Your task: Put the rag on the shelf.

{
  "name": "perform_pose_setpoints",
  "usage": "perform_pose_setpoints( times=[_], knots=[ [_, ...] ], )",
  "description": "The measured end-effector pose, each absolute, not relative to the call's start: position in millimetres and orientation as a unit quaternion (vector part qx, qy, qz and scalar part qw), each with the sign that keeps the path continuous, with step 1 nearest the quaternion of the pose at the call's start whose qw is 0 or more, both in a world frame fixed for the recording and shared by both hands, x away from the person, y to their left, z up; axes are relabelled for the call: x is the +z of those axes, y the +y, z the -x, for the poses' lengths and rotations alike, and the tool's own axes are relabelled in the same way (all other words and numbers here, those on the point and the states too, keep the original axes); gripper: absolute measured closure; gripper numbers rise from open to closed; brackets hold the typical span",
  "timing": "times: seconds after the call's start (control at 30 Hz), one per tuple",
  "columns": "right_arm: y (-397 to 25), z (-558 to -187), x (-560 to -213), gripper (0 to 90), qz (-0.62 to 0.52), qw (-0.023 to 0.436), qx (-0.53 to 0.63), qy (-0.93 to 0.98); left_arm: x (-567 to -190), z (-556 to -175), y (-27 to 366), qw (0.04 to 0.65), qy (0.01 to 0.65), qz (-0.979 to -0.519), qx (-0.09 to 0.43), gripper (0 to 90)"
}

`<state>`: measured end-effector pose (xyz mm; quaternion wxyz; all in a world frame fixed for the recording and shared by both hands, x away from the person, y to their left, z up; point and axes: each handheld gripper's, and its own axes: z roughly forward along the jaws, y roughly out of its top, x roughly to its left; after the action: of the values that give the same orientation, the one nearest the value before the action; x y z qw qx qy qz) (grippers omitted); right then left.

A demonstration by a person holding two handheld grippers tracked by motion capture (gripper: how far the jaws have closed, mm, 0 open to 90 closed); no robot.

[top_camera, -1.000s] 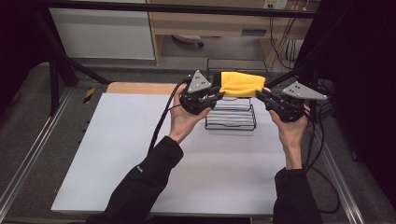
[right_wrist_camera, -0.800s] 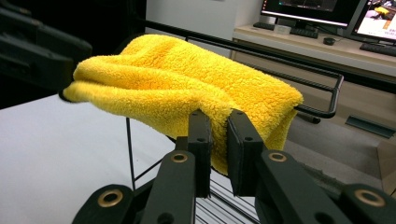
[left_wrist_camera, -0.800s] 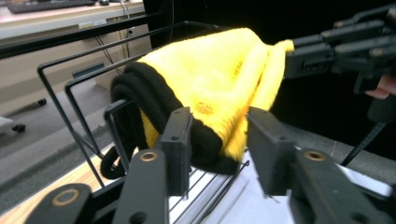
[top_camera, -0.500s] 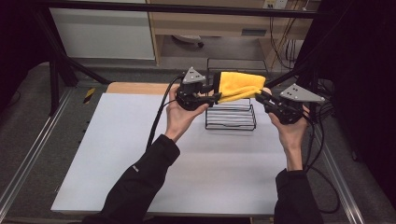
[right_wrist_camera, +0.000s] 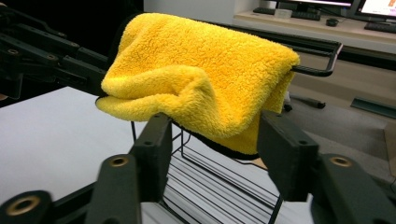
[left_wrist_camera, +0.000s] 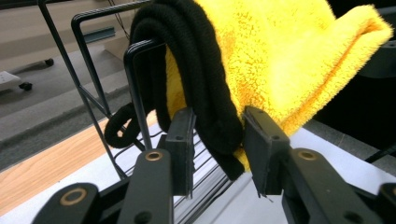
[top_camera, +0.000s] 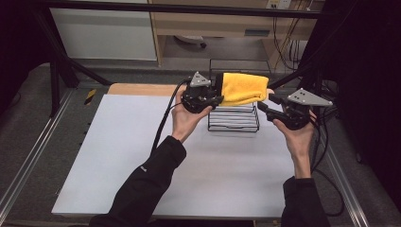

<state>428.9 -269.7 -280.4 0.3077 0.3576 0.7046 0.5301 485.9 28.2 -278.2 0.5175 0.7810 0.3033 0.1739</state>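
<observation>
A fluffy yellow towel (top_camera: 243, 87) with a black edge hangs over the top bar of a black wire rack (top_camera: 234, 126) at the back of the white table (top_camera: 142, 156). My left gripper (top_camera: 217, 93) is at the towel's left end, its jaws closed partway on the thick black edge (left_wrist_camera: 219, 116), seen close in the left gripper view (left_wrist_camera: 217, 128). My right gripper (top_camera: 265, 102) stands open just right of the rack, apart from the cloth. In the right gripper view the towel (right_wrist_camera: 196, 79) droops in front of the wide-open right gripper (right_wrist_camera: 215, 128).
A strip of bare wood (top_camera: 142, 89) borders the table's far edge. Metal rails (top_camera: 28, 161) run along both sides. Behind the table stand a cabinet (top_camera: 104, 33) and a low shelf. Cables (top_camera: 163, 120) trail from both grippers across the table.
The right gripper has let go of the towel's right end and drawn back toward the person. The left gripper has stayed at the left end, shifting slightly.
</observation>
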Motion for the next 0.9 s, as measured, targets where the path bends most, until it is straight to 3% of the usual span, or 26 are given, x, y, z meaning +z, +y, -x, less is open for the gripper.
perform_pose_setpoints(
  times=[0.2, 0.37, 0.47, 0.67, 0.9],
  knots=[
    [-269, -425, -276, 32.5, -0.364, 0.291, 0.551, 0.693, -281, -487, 28, 0.511, 0.301, -0.785, 0.179, 68.7],
    [-267, -434, -278, 34.4, -0.395, 0.294, 0.526, 0.693, -284, -490, 26, 0.510, 0.302, -0.784, 0.183, 69.2],
    [-264, -447, -289, 42.3, -0.415, 0.283, 0.508, 0.700, -286, -492, 25, 0.509, 0.300, -0.786, 0.182, 71.7],
    [-263, -458, -305, 77.3, -0.423, 0.259, 0.513, 0.700, -289, -492, 21, 0.504, 0.294, -0.793, 0.173, 79.4],
    [-268, -453, -298, 83.4, -0.422, 0.291, 0.501, 0.697, -291, -490, 11, 0.510, 0.291, -0.790, 0.178, 79.8]
  ],
)
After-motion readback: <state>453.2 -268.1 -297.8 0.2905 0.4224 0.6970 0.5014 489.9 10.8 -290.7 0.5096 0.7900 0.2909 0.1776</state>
